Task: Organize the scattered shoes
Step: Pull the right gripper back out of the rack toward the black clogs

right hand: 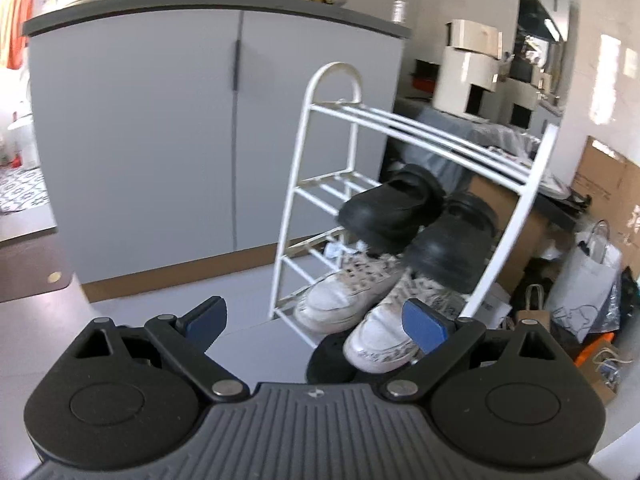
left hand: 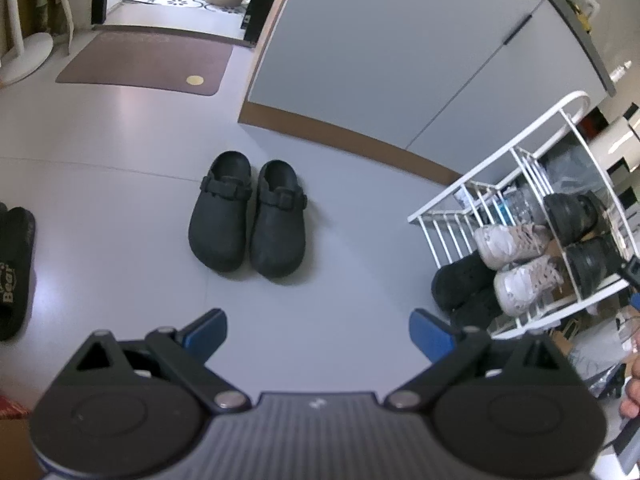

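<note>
So the left gripper (left hand: 318, 334) hangs over the floor with its blue pads spread wide and nothing between them, aimed pretty much straight at the pair of black clogs (left hand: 248, 216). My guess is that's the next pickup, since they're the ones sitting out on the open grey floor (left hand: 120, 184), well apart from the white wire shoe rack (left hand: 500, 160). The right gripper (right hand: 316, 322) is also spread wide and empty, pointed at the rack from low down, probably just parked there until there's a shoe to slot in.

The clogs themselves: matte black, rounded toes, a buckle strap across each instep, open backs. They're side by side, touching or nearly so, toes toward the camera, upright. They look soft-ish and light, so pinching one by the heel rim or strap should work.

The rack already has stuff on it: white lace-up sneakers (right hand: 360, 304) on a lower tier, chunky black shoes (right hand: 416, 224) on the tier above, toes sticking out past the rails. More black shoes sit on the floor at the foot of the rack. The top tier looks free from the right wrist view. There's also a black slide sandal (left hand: 14, 272) with "Bear" lettering at the far left edge, on the floor too.
</note>
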The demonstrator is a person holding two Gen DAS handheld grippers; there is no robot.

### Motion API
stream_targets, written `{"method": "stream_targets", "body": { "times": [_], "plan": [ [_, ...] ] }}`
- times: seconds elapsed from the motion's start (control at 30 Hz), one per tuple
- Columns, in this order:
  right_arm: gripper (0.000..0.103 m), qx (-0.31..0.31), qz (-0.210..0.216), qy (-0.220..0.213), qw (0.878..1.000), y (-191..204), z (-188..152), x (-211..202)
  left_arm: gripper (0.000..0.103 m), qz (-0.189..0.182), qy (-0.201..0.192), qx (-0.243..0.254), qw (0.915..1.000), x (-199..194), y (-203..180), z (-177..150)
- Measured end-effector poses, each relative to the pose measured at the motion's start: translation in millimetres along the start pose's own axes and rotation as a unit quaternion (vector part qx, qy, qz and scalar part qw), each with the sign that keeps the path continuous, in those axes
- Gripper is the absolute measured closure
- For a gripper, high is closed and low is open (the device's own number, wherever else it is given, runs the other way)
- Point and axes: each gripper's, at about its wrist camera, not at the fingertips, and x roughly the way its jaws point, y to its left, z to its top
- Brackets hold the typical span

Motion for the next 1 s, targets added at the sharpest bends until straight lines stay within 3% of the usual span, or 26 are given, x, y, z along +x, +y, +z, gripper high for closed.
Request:
{"method": "stream_targets", "body": {
  "times": [0.63,1.0],
  "plan": [
    [0.006,0.017,0.101,0.04,0.994,39,-18,-2,0.004,-0.002,-0.004,-0.04,0.9992,3,11,13],
    [0.006,-0.024,0.191,0.066,0.979,72,-28,11,0.004,0.001,0.0,-0.035,0.9994,10,4,18]
  ]
}}
